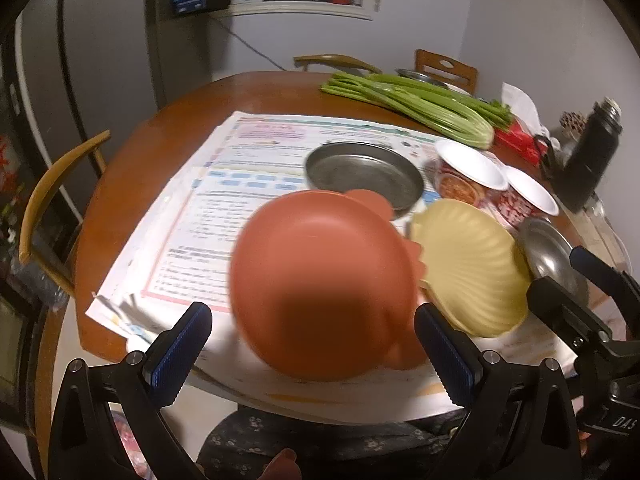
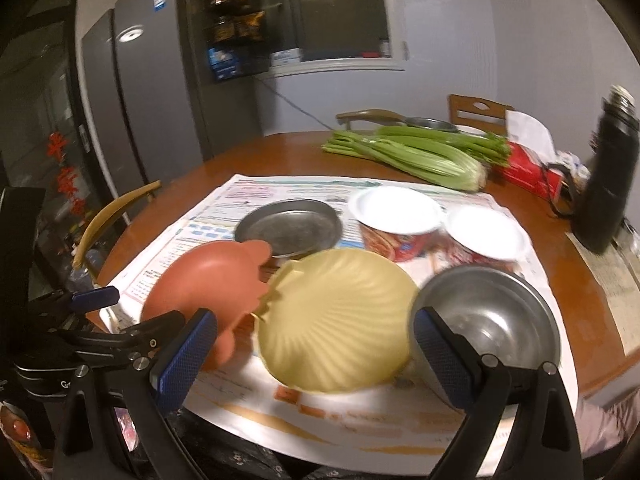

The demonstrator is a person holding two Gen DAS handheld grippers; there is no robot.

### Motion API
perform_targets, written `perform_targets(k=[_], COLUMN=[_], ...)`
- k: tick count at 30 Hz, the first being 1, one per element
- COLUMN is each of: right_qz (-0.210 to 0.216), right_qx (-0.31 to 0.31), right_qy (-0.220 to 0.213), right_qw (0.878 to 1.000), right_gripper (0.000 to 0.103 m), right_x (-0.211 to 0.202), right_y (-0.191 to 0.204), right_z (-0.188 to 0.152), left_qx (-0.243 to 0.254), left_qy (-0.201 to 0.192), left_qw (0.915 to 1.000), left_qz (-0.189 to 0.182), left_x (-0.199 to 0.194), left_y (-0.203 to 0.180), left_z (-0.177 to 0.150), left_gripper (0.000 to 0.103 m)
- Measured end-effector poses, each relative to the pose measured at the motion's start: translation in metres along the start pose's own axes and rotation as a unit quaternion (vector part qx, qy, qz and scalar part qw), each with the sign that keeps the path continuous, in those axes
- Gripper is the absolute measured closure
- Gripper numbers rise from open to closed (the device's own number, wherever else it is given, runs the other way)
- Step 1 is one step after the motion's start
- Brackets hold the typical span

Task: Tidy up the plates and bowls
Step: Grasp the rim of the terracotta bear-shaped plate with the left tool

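An orange shell-shaped plate (image 1: 320,284) lies at the table's near edge, also in the right wrist view (image 2: 204,280). A yellow shell-shaped plate (image 2: 336,320) lies beside it to the right (image 1: 476,268). A steel bowl (image 2: 492,320) sits right of that. A flat steel plate (image 1: 364,176) and two paper cup bowls (image 2: 396,216) stand farther back. My left gripper (image 1: 314,356) is open around the orange plate's near side. My right gripper (image 2: 316,360) is open at the yellow plate's near edge.
Printed paper sheets (image 1: 224,184) cover the round wooden table (image 1: 192,112). Celery (image 2: 408,152), a red packet (image 2: 528,176) and a black bottle (image 2: 608,176) lie at the back right. Chairs (image 1: 52,200) stand around; a fridge (image 2: 132,100) at left.
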State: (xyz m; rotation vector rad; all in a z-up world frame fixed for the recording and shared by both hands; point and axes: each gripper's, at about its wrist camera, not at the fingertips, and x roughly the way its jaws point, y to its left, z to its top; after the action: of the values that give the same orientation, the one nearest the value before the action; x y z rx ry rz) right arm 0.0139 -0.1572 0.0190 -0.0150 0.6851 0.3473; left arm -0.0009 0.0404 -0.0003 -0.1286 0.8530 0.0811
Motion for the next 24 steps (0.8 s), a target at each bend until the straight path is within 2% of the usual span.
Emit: perform_targets(k=[5, 7, 10, 14, 17, 24], right_qz=[0.019, 0.023, 0.037, 0.009, 0.009, 0.019], right_qx=[-0.048, -0.063, -0.081, -0.129, -0.145, -0.165], right_qy=[0.006, 0.006, 0.032, 0.059, 0.084, 0.104], right_qw=[0.999, 0.998, 0.995, 0.99, 0.986, 0.981], right_gripper=[0.005, 0.006, 0.01, 0.022, 0.033, 0.048], right_x=[0.013, 0.019, 0.037, 0.066, 0.086, 0.111], right_y=[0.019, 0.025, 0.034, 0.048, 0.054, 0.062], right_z=[0.017, 0.021, 0.028, 0.029, 0.027, 0.025], left_qx=[-0.043, -0.063, -0.076, -0.084, -0.083, -0.075], left_qy=[0.001, 0.008, 0.014, 0.025, 0.035, 0.045], left_qw=[0.9991, 0.9978, 0.9967, 0.9957, 0.9953, 0.9955], left_qz=[-0.002, -0.02, -0.027, -0.031, -0.035, -0.037], left_x=[0.003, 0.006, 0.01, 0.018, 0.025, 0.035], left_y=[0.031, 0.044, 0.058, 0.068, 0.067, 0.057], left_z=[0.002, 0.002, 0.0, -0.002, -0.003, -0.002], left_gripper=[0.002, 0.002, 0.002, 0.002, 0.002, 0.004])
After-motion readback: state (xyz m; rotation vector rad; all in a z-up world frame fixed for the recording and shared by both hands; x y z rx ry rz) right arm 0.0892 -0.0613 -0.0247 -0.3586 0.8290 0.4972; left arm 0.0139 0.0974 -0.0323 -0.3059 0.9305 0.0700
